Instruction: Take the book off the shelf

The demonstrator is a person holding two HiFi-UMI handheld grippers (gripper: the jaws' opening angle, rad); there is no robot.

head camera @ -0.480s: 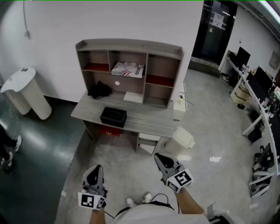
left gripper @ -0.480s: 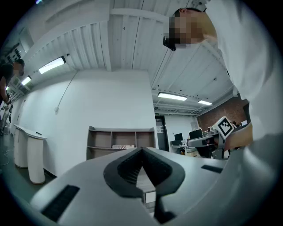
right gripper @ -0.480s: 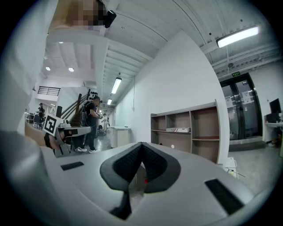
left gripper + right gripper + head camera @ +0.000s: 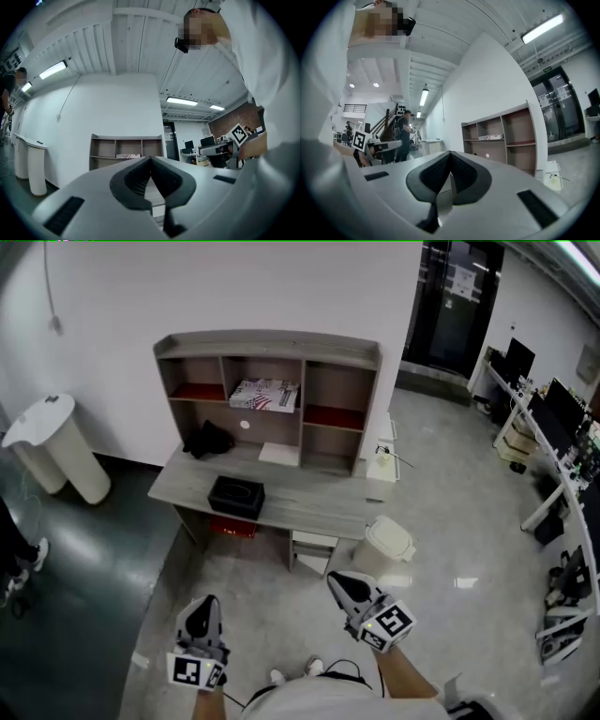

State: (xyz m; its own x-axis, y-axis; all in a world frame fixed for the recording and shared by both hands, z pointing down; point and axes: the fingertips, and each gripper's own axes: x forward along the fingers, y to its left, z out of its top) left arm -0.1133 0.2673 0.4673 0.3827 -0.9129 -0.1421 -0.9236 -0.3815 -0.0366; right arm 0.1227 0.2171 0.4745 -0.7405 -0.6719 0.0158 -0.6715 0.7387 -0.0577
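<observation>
A book (image 4: 265, 395) with a red, white and blue cover lies flat in the upper middle compartment of a grey desk shelf (image 4: 267, 345) against the white wall. It also shows small in the left gripper view as the book (image 4: 128, 155) and in the right gripper view as the book (image 4: 491, 137). Both grippers are held low, well short of the desk. My left gripper (image 4: 201, 614) is shut and empty. My right gripper (image 4: 345, 585) is shut too, with nothing between its jaws.
On the desktop (image 4: 309, 500) sit a black box (image 4: 236, 496), a dark bundle (image 4: 208, 439) and a white sheet (image 4: 280, 454). A white bin (image 4: 385, 544) stands at the desk's right front, a white pedestal (image 4: 54, 442) to the left. Office desks with monitors (image 4: 553, 418) line the right side.
The desk and shelf have shifted slightly left and up in the head view. Both grippers stay low and shut.
</observation>
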